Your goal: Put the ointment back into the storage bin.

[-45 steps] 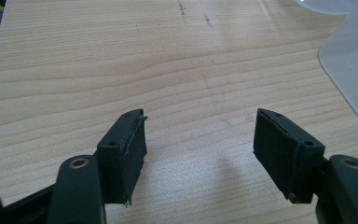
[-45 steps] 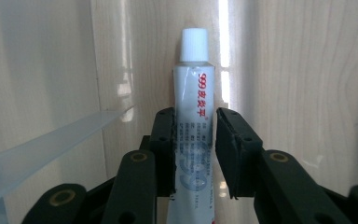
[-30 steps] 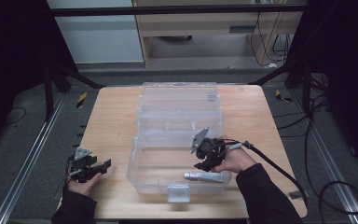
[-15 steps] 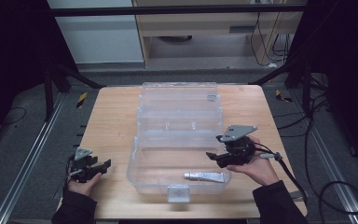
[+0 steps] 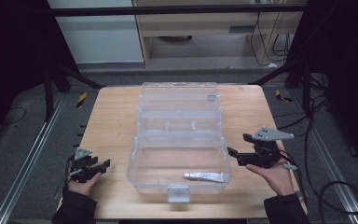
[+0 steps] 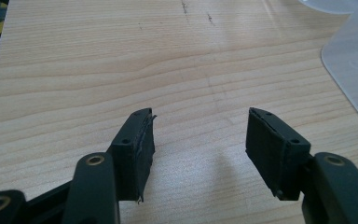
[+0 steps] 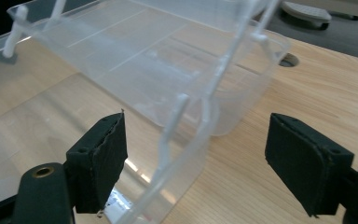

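1. While the clear plastic box [image 5: 179,149] sits open in the middle of the wooden tabletop [image 5: 116,121], its lid is folded back toward the far edge and a tiered inner tray stands between lid and base.
2. Inside the near compartment of the box, a small silver tube [image 5: 204,176] lies flat on the bottom, close to the front wall and toward the right side.
3. At the front wall of the box, a clear latch [image 5: 178,192] hangs near the tabletop's near edge.
4. On the right, the right gripper [image 5: 235,154] is held in the person's right hand [image 5: 275,175] just beside the box's right wall, apart from it, pointing leftward at the box; its jaws are spread wide with nothing between them.
5. From the right gripper view, the box's transparent rim and corner [image 7: 200,126] stand just ahead of the gap between the spread jaws, untouched.
6. On the left, the left gripper [image 5: 103,164] rests low in the person's left hand [image 5: 81,184] near the tabletop's near left corner, well apart from the box.
7. From the left gripper view, its jaws are parted over bare wood, holding nothing, with the box's edge [image 6: 354,70] at the right.
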A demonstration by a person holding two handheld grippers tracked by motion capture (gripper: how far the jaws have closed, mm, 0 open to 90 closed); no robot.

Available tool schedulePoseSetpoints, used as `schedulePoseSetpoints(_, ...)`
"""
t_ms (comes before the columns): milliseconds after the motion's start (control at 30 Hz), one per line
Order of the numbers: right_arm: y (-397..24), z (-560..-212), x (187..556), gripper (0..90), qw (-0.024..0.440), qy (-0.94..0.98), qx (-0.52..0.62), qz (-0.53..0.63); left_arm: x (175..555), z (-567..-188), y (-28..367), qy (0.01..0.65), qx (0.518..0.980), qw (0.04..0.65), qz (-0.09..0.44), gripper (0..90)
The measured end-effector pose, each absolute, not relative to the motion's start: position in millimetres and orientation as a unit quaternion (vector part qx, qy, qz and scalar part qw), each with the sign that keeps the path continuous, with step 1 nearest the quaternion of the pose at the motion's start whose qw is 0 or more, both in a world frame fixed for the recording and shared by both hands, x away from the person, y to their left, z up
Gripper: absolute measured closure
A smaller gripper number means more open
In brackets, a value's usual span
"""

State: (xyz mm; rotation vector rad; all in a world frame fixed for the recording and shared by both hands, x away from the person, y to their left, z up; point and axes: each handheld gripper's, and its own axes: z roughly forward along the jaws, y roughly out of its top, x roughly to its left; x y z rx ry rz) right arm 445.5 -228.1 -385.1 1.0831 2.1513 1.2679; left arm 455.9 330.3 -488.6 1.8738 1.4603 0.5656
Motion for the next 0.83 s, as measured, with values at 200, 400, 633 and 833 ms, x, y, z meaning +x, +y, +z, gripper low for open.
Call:
schedulePoseSetpoints(200, -247.7, -400.6, 449.7, 18.4, 0.231, 0.751, 0.429, 0.446, 455.3, -488.0, 330.7, 0.561, 0.721, 0.342, 0.222, 40.3)
schedulePoseSetpoints(400, -265.4, -417.8, 456.3, 17.2, 0.239, 0.726, 0.470, 0.441, 455.8, -488.5, 331.9, 0.562, 0.717, 0.343, 0.227, 37.5)
schedulePoseSetpoints(633, -279.1, -439.1, 455.8, 17.1, 0.239, 0.724, 0.489, 0.424, 456.8, -490.1, 333.3, 0.564, 0.716, 0.341, 0.232, 32.4)
schedulePoseSetpoints(833, -291.6, -454.8, 454.3, 17.1, 0.232, 0.717, 0.511, 0.414, 457.7, -491.6, 333.1, 0.561, 0.717, 0.339, 0.235, 28.8)
